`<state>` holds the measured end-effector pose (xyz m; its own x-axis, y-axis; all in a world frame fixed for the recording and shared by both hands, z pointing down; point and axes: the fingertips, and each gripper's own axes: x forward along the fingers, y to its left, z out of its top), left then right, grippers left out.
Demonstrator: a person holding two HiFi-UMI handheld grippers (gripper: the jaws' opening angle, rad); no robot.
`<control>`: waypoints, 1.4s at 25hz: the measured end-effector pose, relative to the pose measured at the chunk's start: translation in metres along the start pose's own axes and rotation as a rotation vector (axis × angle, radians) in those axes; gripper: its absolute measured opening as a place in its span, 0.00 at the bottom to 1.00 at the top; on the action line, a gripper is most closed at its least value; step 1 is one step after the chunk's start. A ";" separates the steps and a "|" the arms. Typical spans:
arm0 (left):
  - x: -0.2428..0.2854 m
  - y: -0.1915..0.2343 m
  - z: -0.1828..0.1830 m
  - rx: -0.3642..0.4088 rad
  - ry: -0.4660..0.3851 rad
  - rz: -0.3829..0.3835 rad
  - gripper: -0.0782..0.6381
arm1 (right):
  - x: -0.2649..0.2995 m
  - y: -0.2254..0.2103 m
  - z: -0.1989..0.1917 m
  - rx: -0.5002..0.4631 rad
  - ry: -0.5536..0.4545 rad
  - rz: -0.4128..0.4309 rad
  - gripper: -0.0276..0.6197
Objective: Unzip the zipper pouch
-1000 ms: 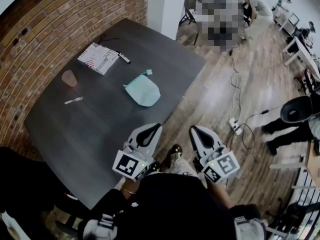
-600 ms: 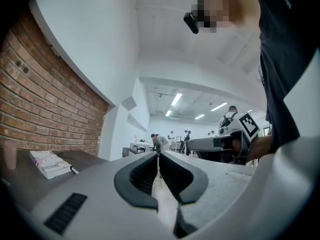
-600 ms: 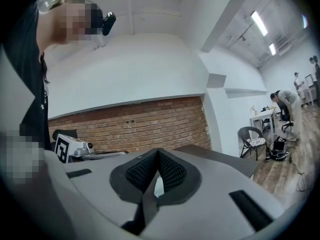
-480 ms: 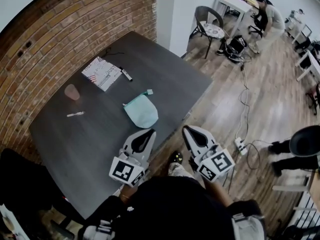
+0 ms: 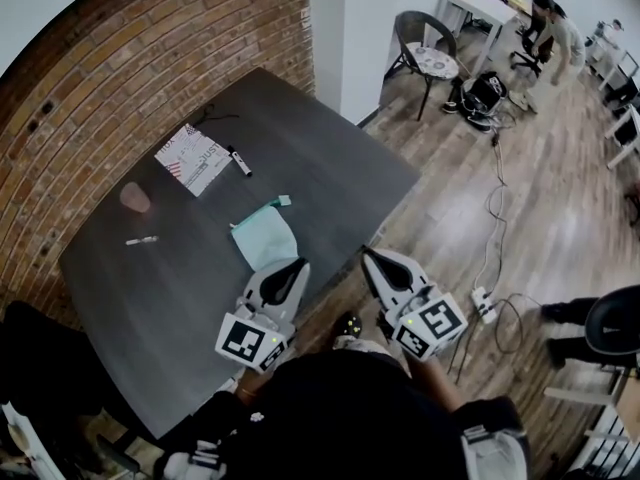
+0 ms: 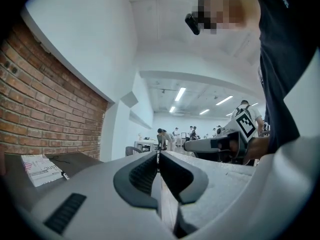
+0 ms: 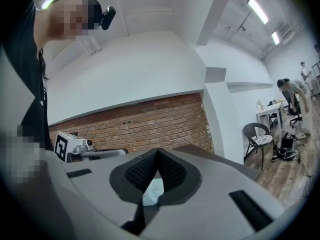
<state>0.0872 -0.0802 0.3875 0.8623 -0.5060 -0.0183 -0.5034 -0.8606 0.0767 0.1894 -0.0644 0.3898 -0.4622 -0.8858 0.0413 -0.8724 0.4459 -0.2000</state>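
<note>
A pale teal zipper pouch [image 5: 264, 240] lies flat on the dark table [image 5: 330, 158], its zipper edge toward the brick wall and a small tab at its far corner. My left gripper [image 5: 298, 265] hovers just off the pouch's near corner, jaws shut and empty. My right gripper [image 5: 368, 256] is held beyond the table's edge over the wood floor, also shut with nothing in it. In the right gripper view the pouch [image 7: 151, 190] shows as a pale patch through the gap behind the closed tips [image 7: 158, 151]. The left gripper view [image 6: 158, 154] looks across the room, away from the pouch.
On the table toward the wall lie a printed booklet [image 5: 191, 158], a black marker [image 5: 239, 160], a pink cup [image 5: 135, 198] and a white pen [image 5: 141, 240]. A chair [image 5: 424, 60] stands past the table's far corner. Cables and a power strip [image 5: 482, 302] lie on the floor at right.
The head view has shifted, so the table and pouch sit lower and closer to the grippers. Both grippers moved slightly toward the pouch, the left one reaching its near corner. Jaws stayed shut.
</note>
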 end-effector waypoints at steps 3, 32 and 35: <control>0.014 -0.002 -0.001 0.003 0.007 0.014 0.12 | -0.003 -0.016 0.000 0.007 0.008 0.008 0.04; -0.021 0.117 -0.037 -0.059 0.045 0.216 0.12 | 0.116 -0.013 -0.041 -0.013 0.178 0.106 0.05; -0.034 0.138 -0.045 -0.084 0.052 0.229 0.12 | 0.138 -0.004 -0.050 -0.023 0.220 0.109 0.06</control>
<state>-0.0089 -0.1791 0.4433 0.7291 -0.6818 0.0603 -0.6815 -0.7150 0.1560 0.1216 -0.1821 0.4450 -0.5749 -0.7842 0.2335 -0.8178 0.5421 -0.1931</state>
